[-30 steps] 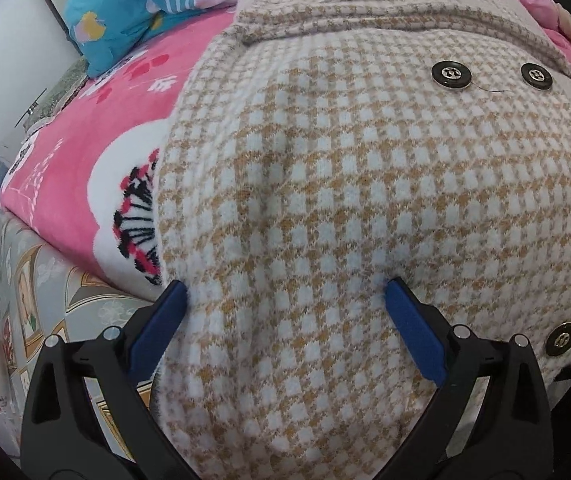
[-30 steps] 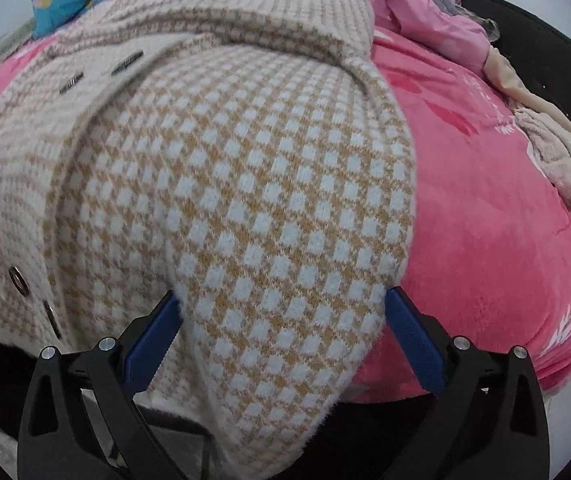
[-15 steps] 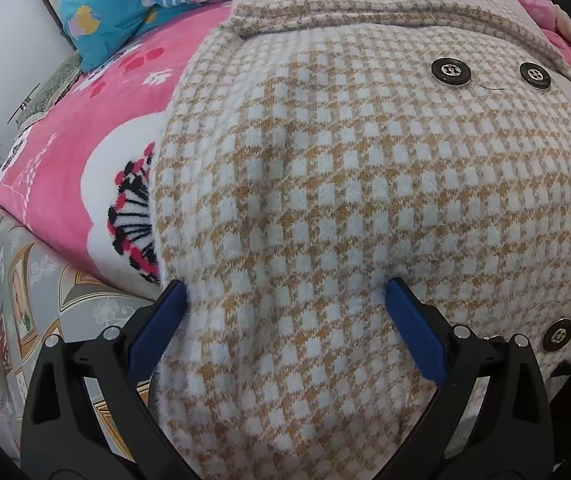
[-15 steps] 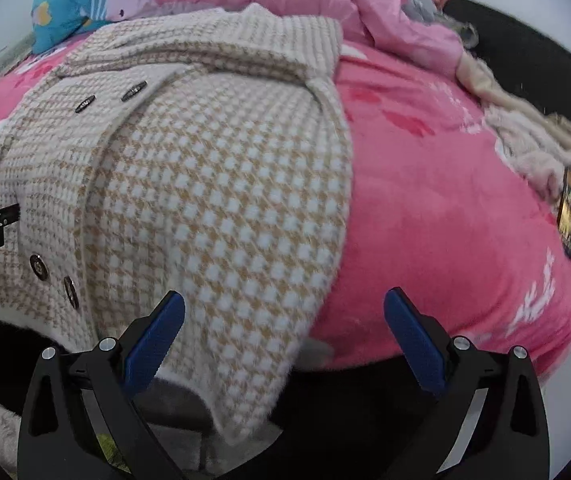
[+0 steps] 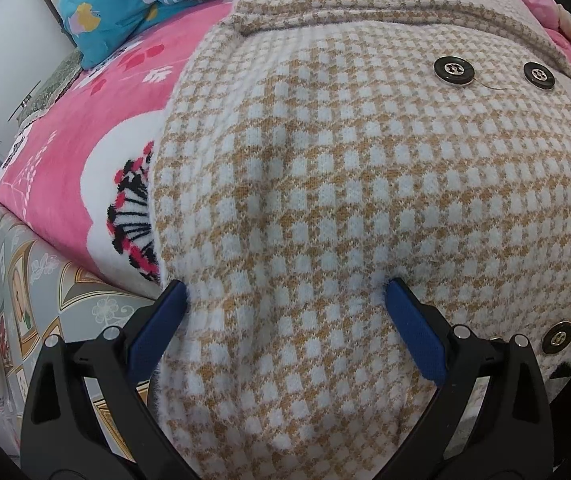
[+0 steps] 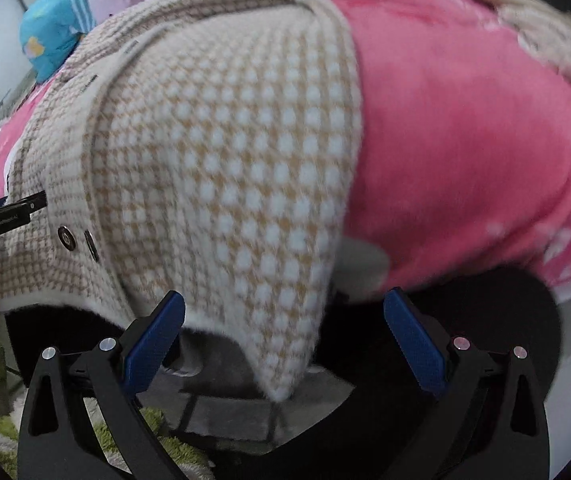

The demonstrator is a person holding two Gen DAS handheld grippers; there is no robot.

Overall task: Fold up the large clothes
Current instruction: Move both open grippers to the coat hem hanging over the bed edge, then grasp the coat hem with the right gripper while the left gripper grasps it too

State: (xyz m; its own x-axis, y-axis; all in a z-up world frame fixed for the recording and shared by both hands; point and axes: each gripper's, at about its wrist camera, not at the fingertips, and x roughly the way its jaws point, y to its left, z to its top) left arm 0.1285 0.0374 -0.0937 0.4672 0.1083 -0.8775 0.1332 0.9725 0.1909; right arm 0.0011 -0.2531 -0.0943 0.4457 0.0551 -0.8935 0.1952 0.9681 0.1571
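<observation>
I see the pink blanket covering the bed, and on it the houndstooth coat lies spread, its hem hanging over the bed edge. My left gripper has jaws wide, fabric between them, nothing clamped. Only the right view shows the right gripper, jaws wide, under the hanging corner, and the left tool's tip beside the buttons.

A bed covered with a bright pink fleece blanket bearing white, black and red motifs fills the scene. At 11 o'clock in the left wrist view lies a turquoise patterned pillow, with a plain pale wall behind it. At 8 o'clock the grey floral-printed bed side drops away. In the right wrist view, green-and-white shaggy rug shows at 8 o'clock.
</observation>
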